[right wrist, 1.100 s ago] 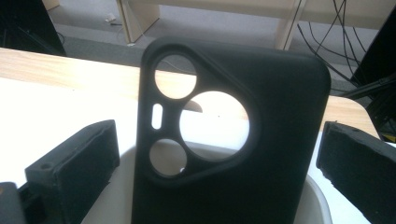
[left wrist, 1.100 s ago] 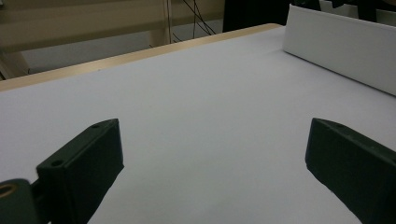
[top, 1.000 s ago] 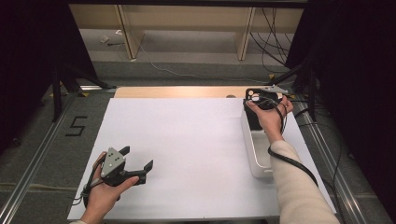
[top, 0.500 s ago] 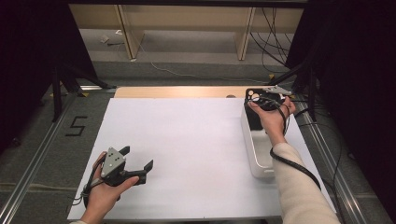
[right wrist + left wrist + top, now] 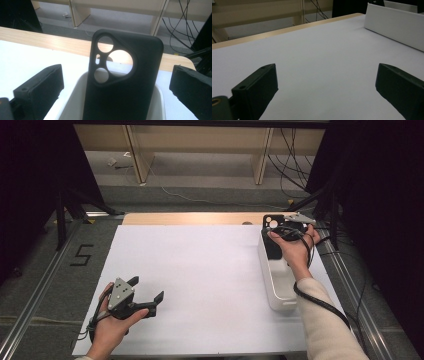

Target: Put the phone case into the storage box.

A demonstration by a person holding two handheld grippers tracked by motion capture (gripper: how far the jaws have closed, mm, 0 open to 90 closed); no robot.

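One black phone case (image 5: 122, 82) upright in white bin (image 5: 278, 285), right tool (image 5: 117, 85) open around it

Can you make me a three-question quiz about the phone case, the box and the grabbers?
1. Where does the black phone case stand?
A. in the white box
B. on the floor
C. under the left gripper

2. How many round holes does the case have?
A. none
B. three
C. six

3. How are the right gripper jaws?
A. shut on the case
B. open, wide of the case
C. shut on the box

Answers: 1 A, its lower end sits inside the box; 2 B, three circles show; 3 B, gaps on both sides.
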